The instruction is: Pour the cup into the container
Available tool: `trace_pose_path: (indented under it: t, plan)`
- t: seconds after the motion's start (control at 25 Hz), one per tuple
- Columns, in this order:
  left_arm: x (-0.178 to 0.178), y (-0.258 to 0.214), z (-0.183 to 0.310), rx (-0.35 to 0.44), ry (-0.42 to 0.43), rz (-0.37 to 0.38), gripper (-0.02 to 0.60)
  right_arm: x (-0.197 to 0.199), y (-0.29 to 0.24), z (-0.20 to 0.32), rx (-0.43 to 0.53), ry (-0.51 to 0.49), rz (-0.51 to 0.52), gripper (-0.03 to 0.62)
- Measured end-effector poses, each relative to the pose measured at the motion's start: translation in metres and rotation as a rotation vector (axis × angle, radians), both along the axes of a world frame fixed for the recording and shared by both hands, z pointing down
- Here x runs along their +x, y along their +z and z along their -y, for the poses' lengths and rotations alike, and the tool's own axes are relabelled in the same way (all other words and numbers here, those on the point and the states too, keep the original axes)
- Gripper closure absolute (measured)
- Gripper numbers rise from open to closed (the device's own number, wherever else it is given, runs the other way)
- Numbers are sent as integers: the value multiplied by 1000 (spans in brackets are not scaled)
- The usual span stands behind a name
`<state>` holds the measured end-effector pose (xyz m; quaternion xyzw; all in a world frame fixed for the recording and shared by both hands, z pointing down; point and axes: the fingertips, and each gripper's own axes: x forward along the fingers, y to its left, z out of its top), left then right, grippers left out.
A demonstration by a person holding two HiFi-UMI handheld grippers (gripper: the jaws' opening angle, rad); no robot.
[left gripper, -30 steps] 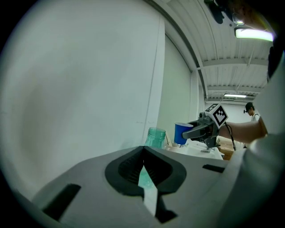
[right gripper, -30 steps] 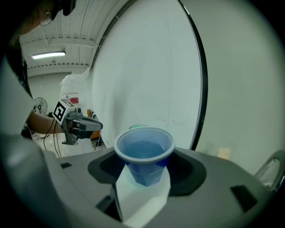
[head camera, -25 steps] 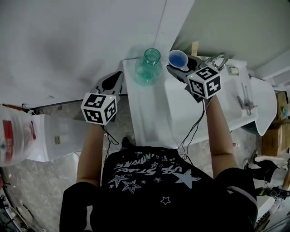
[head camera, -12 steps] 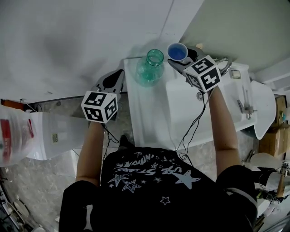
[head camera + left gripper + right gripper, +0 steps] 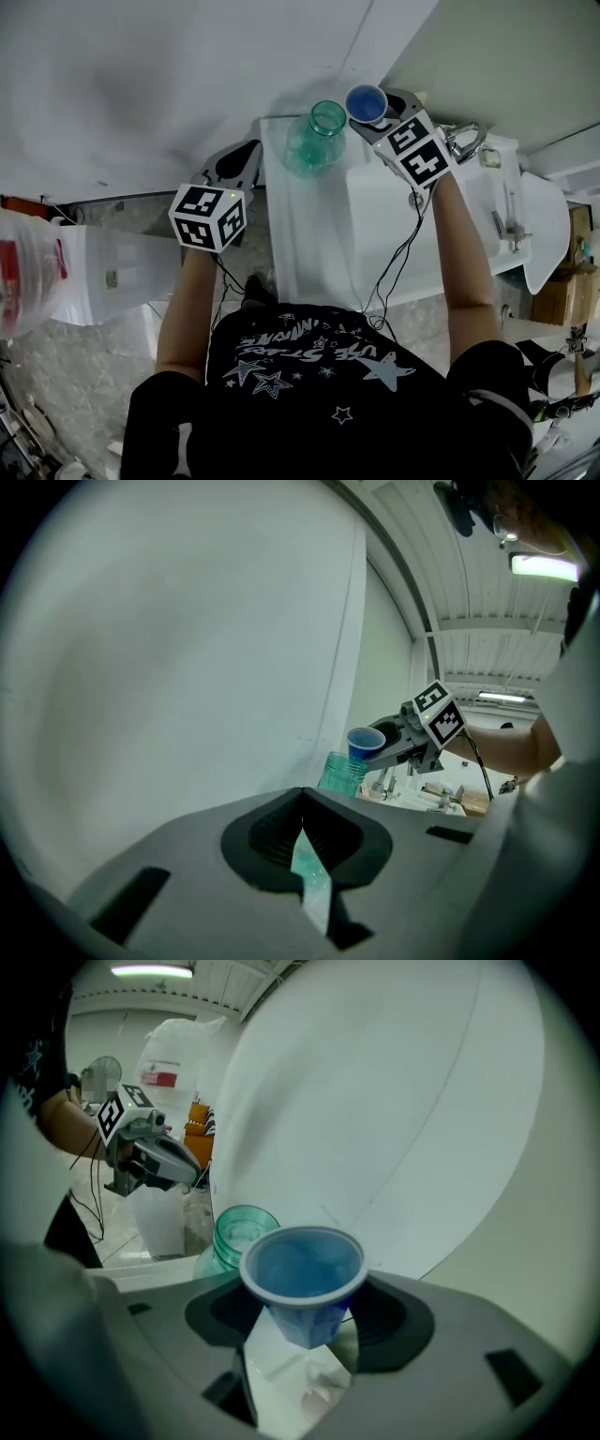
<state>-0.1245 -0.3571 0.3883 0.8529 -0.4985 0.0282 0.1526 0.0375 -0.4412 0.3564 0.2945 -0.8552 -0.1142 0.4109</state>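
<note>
My right gripper [image 5: 377, 118] is shut on a small blue plastic cup [image 5: 366, 101], held upright in the air just right of the jar's mouth. From the right gripper view the cup [image 5: 302, 1274] sits between the jaws with its rim a little tilted, and blue liquid seems to fill it. The green glass jar [image 5: 314, 141] stands open-mouthed on the white counter [image 5: 309, 253] against the wall. My left gripper [image 5: 236, 159] hangs left of the jar, off the counter's edge, shut and empty. In the left gripper view, the jar [image 5: 343, 772] and cup [image 5: 365, 743] lie ahead to the right.
A white basin with a metal tap [image 5: 466, 141] lies right of the counter. On the floor at the left are a white bin [image 5: 112, 277] and a clear bag with a red label [image 5: 23, 272]. The wall rises right behind the jar.
My right gripper has carried the cup farther from me and leftward, closer to the jar's mouth. The left gripper and the jar have stayed put.
</note>
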Motion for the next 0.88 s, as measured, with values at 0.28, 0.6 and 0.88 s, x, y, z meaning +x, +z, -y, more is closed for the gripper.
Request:
trace_pose_path:
  t: [0.28,0.6,0.88]
  plan:
    - [5,-2,0,10,8,-3,571,-2,5,3,46,-25,-88,309]
    - [11,0,1,4,15,-10,572,-1,-1,5,100,-56,-178,309]
    - [10,10,-2,-15,15,-11,572,-3,-2,5,129,-70,-237,309]
